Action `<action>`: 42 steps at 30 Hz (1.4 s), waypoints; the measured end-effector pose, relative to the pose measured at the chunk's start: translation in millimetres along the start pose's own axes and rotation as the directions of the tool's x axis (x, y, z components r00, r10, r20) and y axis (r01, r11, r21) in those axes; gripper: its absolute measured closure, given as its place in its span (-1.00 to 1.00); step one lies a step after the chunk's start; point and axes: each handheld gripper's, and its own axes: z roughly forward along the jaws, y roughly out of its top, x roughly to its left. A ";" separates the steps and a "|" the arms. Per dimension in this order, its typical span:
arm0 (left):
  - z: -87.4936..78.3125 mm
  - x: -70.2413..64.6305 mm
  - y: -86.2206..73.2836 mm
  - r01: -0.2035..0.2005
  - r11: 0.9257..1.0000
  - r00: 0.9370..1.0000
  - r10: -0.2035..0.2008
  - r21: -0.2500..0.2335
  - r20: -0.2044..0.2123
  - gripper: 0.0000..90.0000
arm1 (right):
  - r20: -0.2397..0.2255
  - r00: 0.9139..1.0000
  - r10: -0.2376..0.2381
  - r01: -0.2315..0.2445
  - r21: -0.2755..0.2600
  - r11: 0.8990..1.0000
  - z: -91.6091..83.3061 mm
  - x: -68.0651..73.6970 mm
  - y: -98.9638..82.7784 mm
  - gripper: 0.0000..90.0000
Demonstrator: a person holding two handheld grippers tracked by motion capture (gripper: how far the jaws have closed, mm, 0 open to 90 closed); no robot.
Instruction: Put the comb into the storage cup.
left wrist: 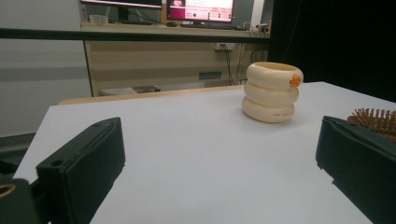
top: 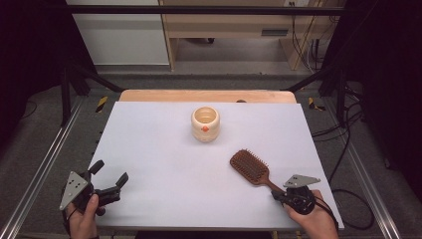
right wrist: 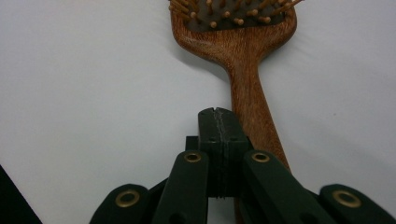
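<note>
A wooden paddle hairbrush (top: 250, 167) lies bristles up on the white table at the right, its handle pointing to the front right corner. My right gripper (top: 276, 195) sits at the end of that handle. In the right gripper view its jaws (right wrist: 218, 122) are pressed flat together with nothing between them, and the brush handle (right wrist: 250, 98) runs just beside and under them. A cream ringed cup (top: 205, 123) with an orange spot stands upright at the middle back. My left gripper (top: 110, 177) rests near the front left corner, jaws wide apart and empty, facing the cup (left wrist: 272, 92).
The white table top (top: 159, 149) has a wooden strip along its far edge. Metal rails run along both sides. Cables lie on the floor at the right. The brush head (left wrist: 375, 118) peeks out past the left gripper's right jaw.
</note>
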 end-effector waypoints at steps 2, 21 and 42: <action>0.1 -0.1 0.0 -0.001 1.000 1.000 0.001 0.000 0.000 -0.97 | 0.002 1.000 -0.002 0.002 0.002 1.000 0.1 -0.6 -0.4 1.00; 0.3 0.0 -0.3 -0.001 1.000 1.000 0.001 0.003 -0.001 -0.97 | -0.029 1.000 0.006 -0.006 -0.011 1.000 -2.9 -1.3 1.1 0.99; 1.1 -0.1 -0.8 -0.001 1.000 1.000 0.001 0.009 0.001 -0.97 | 0.013 0.998 -0.055 0.054 0.044 0.998 -8.0 -14.3 56.0 -0.09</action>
